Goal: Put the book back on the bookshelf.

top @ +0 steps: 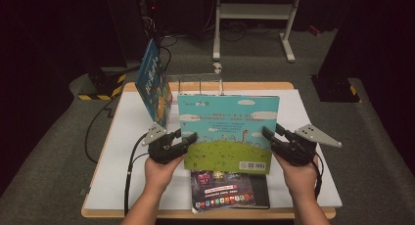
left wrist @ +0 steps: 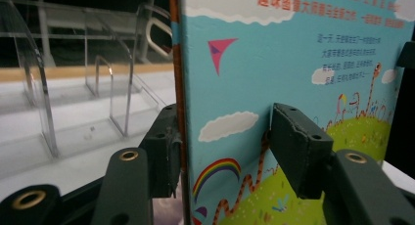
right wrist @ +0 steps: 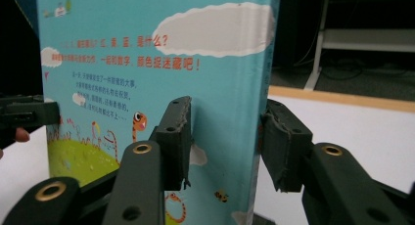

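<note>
Both grippers clamp the sky-blue hardcover picture book by opposite side edges, left gripper and right gripper, so it stays upright. That two-sided hold likely steadies it for the clear acrylic book rack behind, above the dark book lying flat.

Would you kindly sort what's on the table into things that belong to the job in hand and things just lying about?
In the job:
- teal picture book, upright
- left gripper at its left edge
- right gripper at its right edge

Lying about:
- dark book, flat
- blue book, leaning
- clear rack
</note>
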`<state>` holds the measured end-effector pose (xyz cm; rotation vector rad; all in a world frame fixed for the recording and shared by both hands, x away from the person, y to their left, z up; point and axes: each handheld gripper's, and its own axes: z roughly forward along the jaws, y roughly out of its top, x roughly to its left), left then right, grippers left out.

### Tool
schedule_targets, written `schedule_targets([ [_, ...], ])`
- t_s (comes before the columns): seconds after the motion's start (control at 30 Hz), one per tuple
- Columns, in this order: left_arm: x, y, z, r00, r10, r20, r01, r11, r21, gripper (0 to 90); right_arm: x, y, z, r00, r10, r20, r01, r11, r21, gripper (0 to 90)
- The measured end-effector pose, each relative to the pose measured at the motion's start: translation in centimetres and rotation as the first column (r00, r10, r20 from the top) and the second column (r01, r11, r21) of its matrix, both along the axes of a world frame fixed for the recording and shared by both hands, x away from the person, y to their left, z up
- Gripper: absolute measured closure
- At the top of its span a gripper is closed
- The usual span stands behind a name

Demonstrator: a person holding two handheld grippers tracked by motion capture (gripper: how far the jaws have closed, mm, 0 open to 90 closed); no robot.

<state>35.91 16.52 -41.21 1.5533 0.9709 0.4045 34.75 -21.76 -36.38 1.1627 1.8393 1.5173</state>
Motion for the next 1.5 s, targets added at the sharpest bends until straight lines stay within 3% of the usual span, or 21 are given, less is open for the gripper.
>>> schedule_targets([
  [0.07,0.3,-0.2,0.6,0.9984,0.003,0.056,-0.005,0.9997,0.024,48.4,0.2,0.1,0.5,0.9998,-0.011,0.016,0.011,1.000,-0.007,57.4],
  [0.13,0.3,-0.2,0.8,0.9972,0.005,0.074,-0.007,0.9997,0.025,48.4,0.2,0.1,0.8,0.9995,-0.012,0.030,0.012,1.000,-0.004,56.8],
  [0.17,0.2,-0.2,1.0,0.9941,0.007,0.108,-0.009,0.9996,0.026,48.4,0.2,0.1,0.9,0.9992,-0.009,0.039,0.009,1.000,-0.004,57.2],
  [0.33,-0.1,0.0,0.1,0.9947,0.001,0.103,-0.004,0.9995,0.031,47.1,-0.5,0.1,0.4,0.9985,0.010,0.054,-0.010,1.000,-0.012,55.2],
  [0.37,-0.7,-0.1,-0.4,0.9904,0.007,0.138,-0.010,0.9998,0.018,46.9,-1.0,0.2,-0.2,0.9982,0.019,0.057,-0.018,1.000,-0.008,52.2],
  [0.57,-1.8,0.0,-0.6,0.9864,0.000,0.164,-0.002,0.9999,0.011,42.1,-2.9,0.0,-0.4,0.9930,0.069,0.096,-0.071,0.997,0.012,48.0],
  [0.67,-2.3,-0.1,-0.7,0.9813,-0.007,0.192,0.003,0.9998,0.020,41.5,-3.3,-0.2,-0.6,0.9893,0.118,0.085,-0.122,0.992,0.040,38.8],
  [0.77,-2.6,0.0,-0.9,0.9802,-0.007,0.198,0.004,0.9999,0.016,41.1,-3.0,-0.4,-0.4,0.9841,0.168,0.058,-0.171,0.984,0.047,36.0],
  [1.0,-2.7,0.1,-1.1,0.9813,-0.009,0.192,0.006,0.9999,0.013,41.9,-1.2,-0.2,-0.1,0.9719,0.230,0.048,-0.232,0.972,0.027,35.9],
  [1.07,-2.6,0.2,-1.1,0.9839,-0.004,0.179,0.002,0.9999,0.014,41.2,-0.9,-0.2,-0.1,0.9702,0.239,0.042,-0.240,0.970,0.028,40.4],
  [1.13,-2.6,0.2,-1.1,0.9846,-0.005,0.175,0.003,0.9999,0.012,39.4,-1.0,-0.2,-0.1,0.9682,0.246,0.043,-0.248,0.968,0.037,42.1],
  [1.2,-2.7,0.4,-1.1,0.9851,-0.018,0.171,0.017,0.9998,0.004,36.7,-2.4,-0.2,-0.2,0.9621,0.264,0.066,-0.267,0.963,0.034,44.9],
  [1.27,-2.9,0.4,-1.1,0.9839,-0.024,0.177,0.025,0.9997,-0.002,34.3,-3.6,-0.1,-0.4,0.9618,0.259,0.088,-0.262,0.965,0.023,44.5],
  [1.4,-3.5,0.1,-1.1,0.9797,-0.028,0.199,0.029,0.9996,-0.003,30.6,-4.1,0.0,-0.5,0.9586,0.266,0.101,-0.270,0.963,0.019,42.7],
  [1.5,-3.6,-0.1,-1.1,0.9792,-0.028,0.201,0.030,0.9996,-0.003,28.7,-3.6,0.4,-0.1,0.9463,0.305,0.107,-0.308,0.951,0.009,40.8],
])
